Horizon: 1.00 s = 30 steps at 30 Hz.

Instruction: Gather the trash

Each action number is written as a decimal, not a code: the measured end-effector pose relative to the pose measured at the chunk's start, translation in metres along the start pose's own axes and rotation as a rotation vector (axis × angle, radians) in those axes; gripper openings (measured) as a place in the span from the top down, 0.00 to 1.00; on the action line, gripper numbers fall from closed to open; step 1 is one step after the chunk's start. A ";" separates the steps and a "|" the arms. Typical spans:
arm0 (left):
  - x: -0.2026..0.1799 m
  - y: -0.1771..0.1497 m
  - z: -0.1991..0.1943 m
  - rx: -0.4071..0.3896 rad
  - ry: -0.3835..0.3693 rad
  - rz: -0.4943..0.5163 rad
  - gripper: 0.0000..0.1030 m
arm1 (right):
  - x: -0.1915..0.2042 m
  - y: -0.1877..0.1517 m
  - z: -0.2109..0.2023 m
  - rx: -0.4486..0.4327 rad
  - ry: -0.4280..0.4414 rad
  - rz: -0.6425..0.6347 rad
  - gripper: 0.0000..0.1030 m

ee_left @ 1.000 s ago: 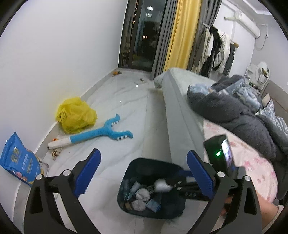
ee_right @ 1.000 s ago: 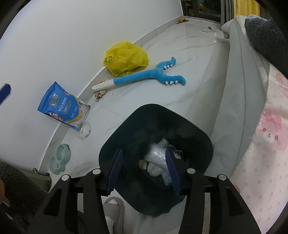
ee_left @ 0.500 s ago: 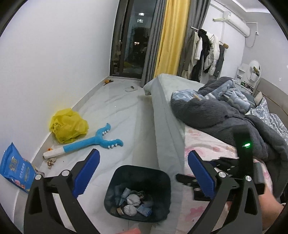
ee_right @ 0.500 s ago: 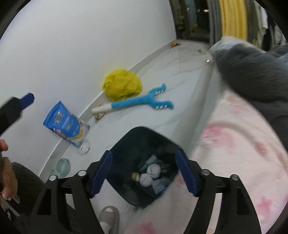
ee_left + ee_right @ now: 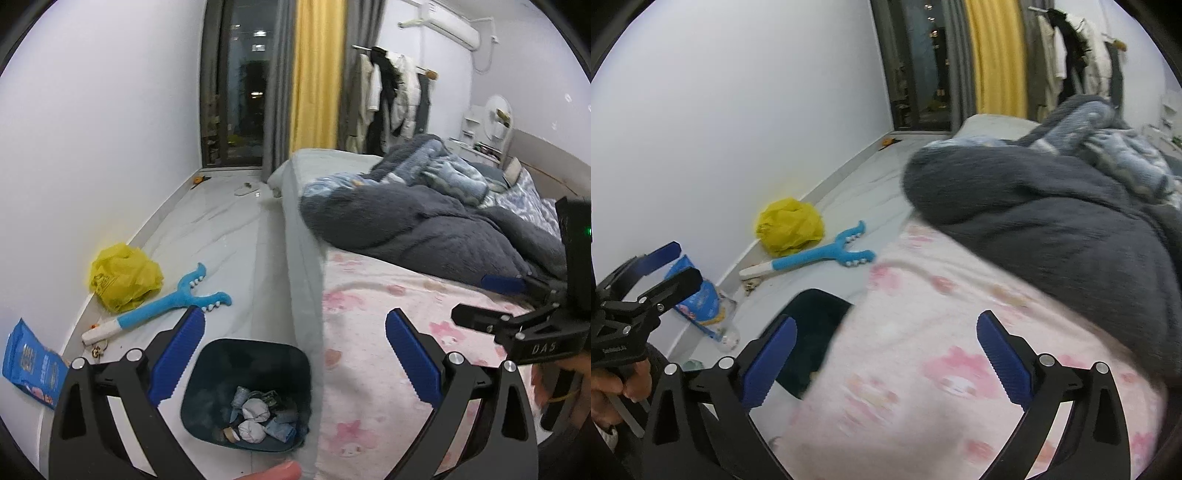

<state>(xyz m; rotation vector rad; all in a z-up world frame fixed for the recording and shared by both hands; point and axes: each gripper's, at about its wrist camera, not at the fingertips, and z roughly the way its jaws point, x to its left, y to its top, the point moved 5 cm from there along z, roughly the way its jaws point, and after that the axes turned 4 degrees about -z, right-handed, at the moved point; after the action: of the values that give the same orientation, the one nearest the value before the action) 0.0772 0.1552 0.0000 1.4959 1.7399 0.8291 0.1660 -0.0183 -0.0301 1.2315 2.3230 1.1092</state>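
1. Over the bed (image 5: 923, 369), my right gripper (image 5: 886, 358) had just been opening; jaws stood wide, nothing between them.
2. Earlier it hung in the bin (image 5: 251, 354); now well clear.
3. Trash (image 5: 255, 410) lay inside the bin, so that drop looked done.
4. Left gripper (image 5: 295, 354) spread, empty.
5. Yellow bag (image 5: 123, 275) remained on the floor.

Even, cool indoor light, dark glass door (image 5: 236, 110) showing night beyond, soft shadows, heavy fisheye bending and black vignette at edges, right wrist view motion-blurred across the pink sheet (image 5: 923, 369), left wrist view sharp.
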 end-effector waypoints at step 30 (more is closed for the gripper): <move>-0.113 -0.048 -0.017 -0.011 -0.031 0.107 0.03 | -0.093 -0.123 -0.153 -0.179 -0.182 0.108 0.03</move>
<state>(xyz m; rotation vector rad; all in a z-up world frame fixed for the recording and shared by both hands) 0.0480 0.0360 -0.0198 1.5979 1.6422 0.8637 0.0644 -0.2107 -0.0293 1.3418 1.9991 1.1587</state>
